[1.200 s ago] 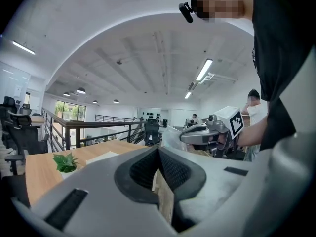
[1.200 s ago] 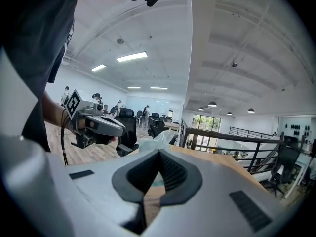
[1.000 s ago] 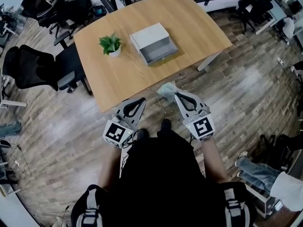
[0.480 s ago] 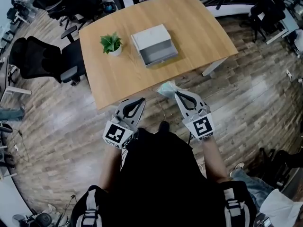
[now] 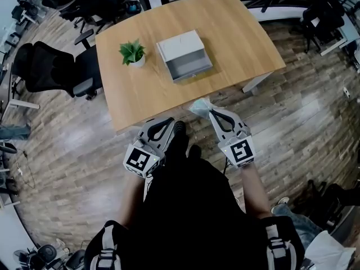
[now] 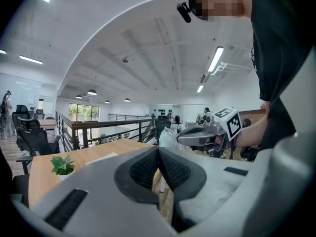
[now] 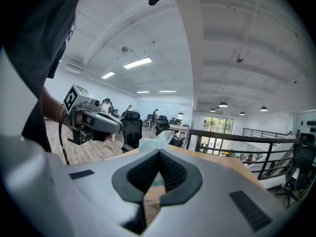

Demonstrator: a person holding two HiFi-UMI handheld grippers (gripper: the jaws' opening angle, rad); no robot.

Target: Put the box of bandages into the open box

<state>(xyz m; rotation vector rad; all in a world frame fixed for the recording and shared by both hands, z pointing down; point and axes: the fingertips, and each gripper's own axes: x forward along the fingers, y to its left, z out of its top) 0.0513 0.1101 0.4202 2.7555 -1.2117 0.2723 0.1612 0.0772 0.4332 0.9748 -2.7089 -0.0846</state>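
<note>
The worktop (image 5: 236, 32) carries the open box (image 5: 184, 54), well ahead of the right hand-held gripper (image 5: 211, 113) and slightly to its left. That gripper, the nearer one, is clenched on the pale, plastic-wrapped box of bandages (image 5: 199, 106) at its tips. The left hand-held gripper (image 5: 170, 121) is closed on nothing.

Table (image 5: 230, 35): light wood top, pale leg at one corner.
Plant (image 5: 132, 52): small, green, in a white pot, upright on the table near the chair side.
Chairs (image 5: 48, 72): black office type, just beside the table's edge, with more at the far desks.
Floor (image 5: 315, 122): wood planks.
Railing (image 6: 98, 127): dark bars beyond the table.
Ceiling lights (image 6: 216, 59): strips, lit.
</note>
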